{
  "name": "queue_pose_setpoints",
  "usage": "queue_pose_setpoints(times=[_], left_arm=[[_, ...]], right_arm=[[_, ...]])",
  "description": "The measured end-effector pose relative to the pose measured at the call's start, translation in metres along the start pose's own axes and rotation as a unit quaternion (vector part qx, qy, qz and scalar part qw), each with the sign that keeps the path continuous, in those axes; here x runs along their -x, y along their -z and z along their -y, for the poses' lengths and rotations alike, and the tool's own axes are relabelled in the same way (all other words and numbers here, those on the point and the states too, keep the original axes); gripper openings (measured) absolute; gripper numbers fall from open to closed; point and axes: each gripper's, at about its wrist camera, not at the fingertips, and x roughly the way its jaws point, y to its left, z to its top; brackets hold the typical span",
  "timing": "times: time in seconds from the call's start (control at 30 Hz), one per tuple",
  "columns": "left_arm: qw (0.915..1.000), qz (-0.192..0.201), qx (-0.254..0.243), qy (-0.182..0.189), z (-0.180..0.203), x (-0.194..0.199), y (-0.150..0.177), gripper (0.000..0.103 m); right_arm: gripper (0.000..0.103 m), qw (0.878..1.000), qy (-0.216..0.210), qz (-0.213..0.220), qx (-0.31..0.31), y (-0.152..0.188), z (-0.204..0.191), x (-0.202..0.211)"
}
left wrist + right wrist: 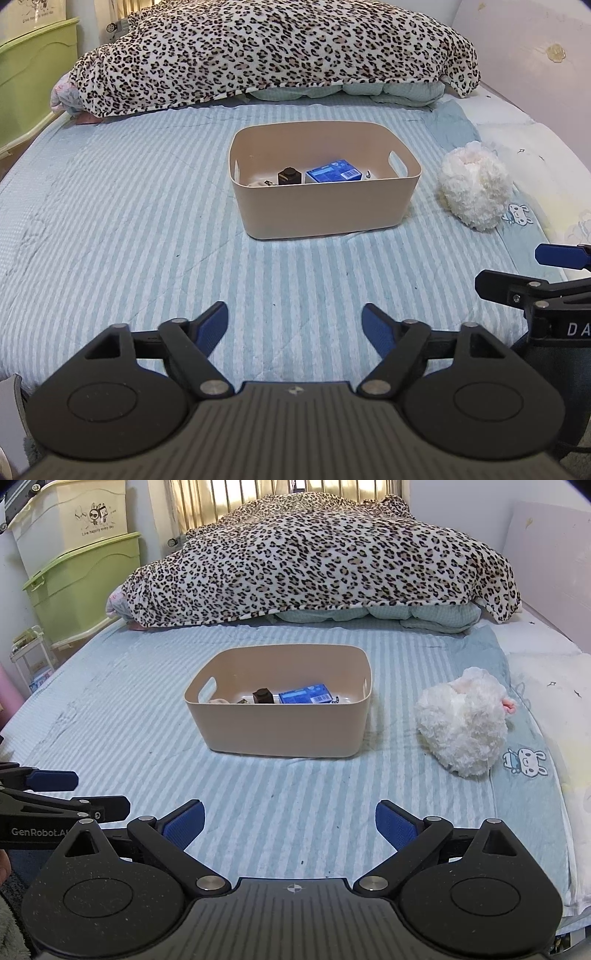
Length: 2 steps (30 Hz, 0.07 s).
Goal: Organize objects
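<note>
Striped bed (110,709) — beige bin (280,731), fluffy toy (461,727)

You have two grippers in view, the left gripper (295,325) and the right gripper (290,825), each with two blue-padded fingers spread apart and nothing between them. One beige bin (280,731) sits on the one striped bed sheet (147,716). Inside the bin you can count one blue box (306,695) and one dark cube-shaped item (263,696); at least two more small pieces lie there, too hidden to name. One white fluffy toy (461,727) lies beside the bin. One leopard-print blanket (325,561) covers the far end. Two storage boxes stand stacked at the left, one green (85,590) and one cream (70,517).
</note>
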Motion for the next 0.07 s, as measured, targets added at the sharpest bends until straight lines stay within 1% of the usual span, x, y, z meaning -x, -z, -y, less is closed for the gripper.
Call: queue_pose_setpoints(times=[0.07], left_arm=[[1.0, -0.001, -0.002, 0.0, 0.0007, -0.0026, -0.001, 0.083]], right_arm=[[0.101, 1.0, 0.001, -0.003, -0.002, -0.0005, 0.002, -0.0034]])
